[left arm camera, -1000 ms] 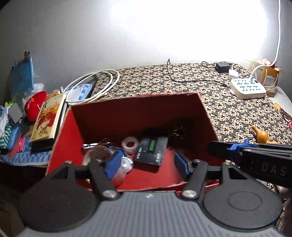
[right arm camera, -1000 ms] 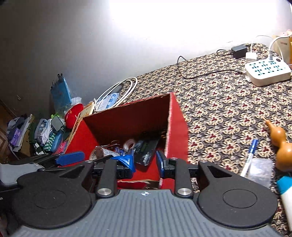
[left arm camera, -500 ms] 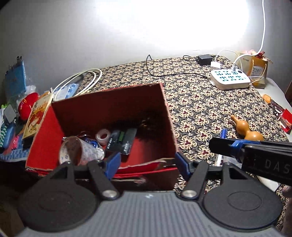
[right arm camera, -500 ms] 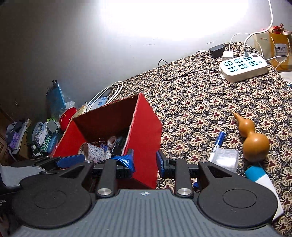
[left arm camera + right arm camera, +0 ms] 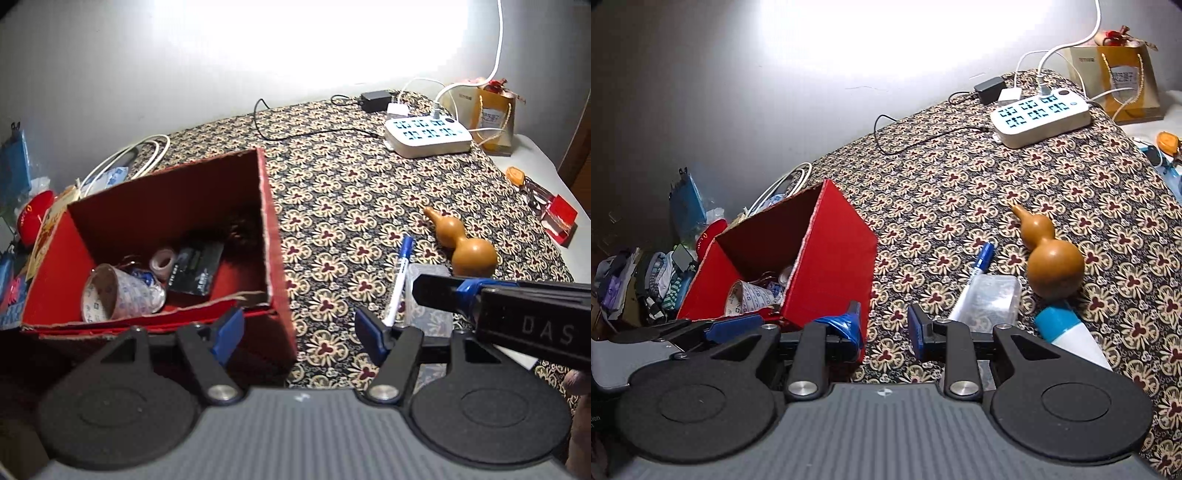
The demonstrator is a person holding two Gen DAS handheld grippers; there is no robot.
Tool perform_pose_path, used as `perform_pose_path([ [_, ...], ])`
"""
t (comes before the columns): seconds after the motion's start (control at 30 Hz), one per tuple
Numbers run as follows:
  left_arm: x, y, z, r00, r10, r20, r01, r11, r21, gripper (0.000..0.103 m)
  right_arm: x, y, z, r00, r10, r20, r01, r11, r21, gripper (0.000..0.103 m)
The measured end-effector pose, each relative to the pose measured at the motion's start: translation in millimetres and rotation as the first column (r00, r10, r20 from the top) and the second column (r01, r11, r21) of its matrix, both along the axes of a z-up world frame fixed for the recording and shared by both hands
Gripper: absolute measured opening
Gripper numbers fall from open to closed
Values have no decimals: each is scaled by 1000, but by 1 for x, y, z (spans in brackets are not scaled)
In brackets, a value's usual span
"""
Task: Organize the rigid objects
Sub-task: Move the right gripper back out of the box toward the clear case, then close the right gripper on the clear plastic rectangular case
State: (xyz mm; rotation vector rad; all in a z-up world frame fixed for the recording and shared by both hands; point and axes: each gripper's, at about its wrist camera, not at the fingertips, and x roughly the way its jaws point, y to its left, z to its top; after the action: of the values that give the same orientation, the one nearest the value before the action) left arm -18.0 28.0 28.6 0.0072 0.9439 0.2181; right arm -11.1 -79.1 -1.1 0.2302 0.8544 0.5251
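Patterned desk [image 5: 960, 192]: red box [image 5: 273, 236] sat at left edge as drop bin; pen [image 5: 975, 273] & gourd [image 5: 1052, 266] loose nearby. Both tools, left [image 5: 299, 330] and right [image 5: 884, 328], gaped, w/ nothing held, right one's jaws just been widening.

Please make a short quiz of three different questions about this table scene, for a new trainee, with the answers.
1. True or false: the patterned cup lies on its side inside the red box.
2. The gourd is: A) in the box, B) on the patterned cloth, C) in a gripper.
3. Fill in: the blue-capped pen lies beside a clear plastic ____.

Key: 1 true; 2 B; 3 container.
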Motion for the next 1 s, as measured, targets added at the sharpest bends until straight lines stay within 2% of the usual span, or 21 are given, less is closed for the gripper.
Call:
perform_pose_path([
  [1.0,8,-56,-43,989,-89,-115,88,996,-12,69,-9,-54,-30,993,-84,-88,83,996,-11,11],
])
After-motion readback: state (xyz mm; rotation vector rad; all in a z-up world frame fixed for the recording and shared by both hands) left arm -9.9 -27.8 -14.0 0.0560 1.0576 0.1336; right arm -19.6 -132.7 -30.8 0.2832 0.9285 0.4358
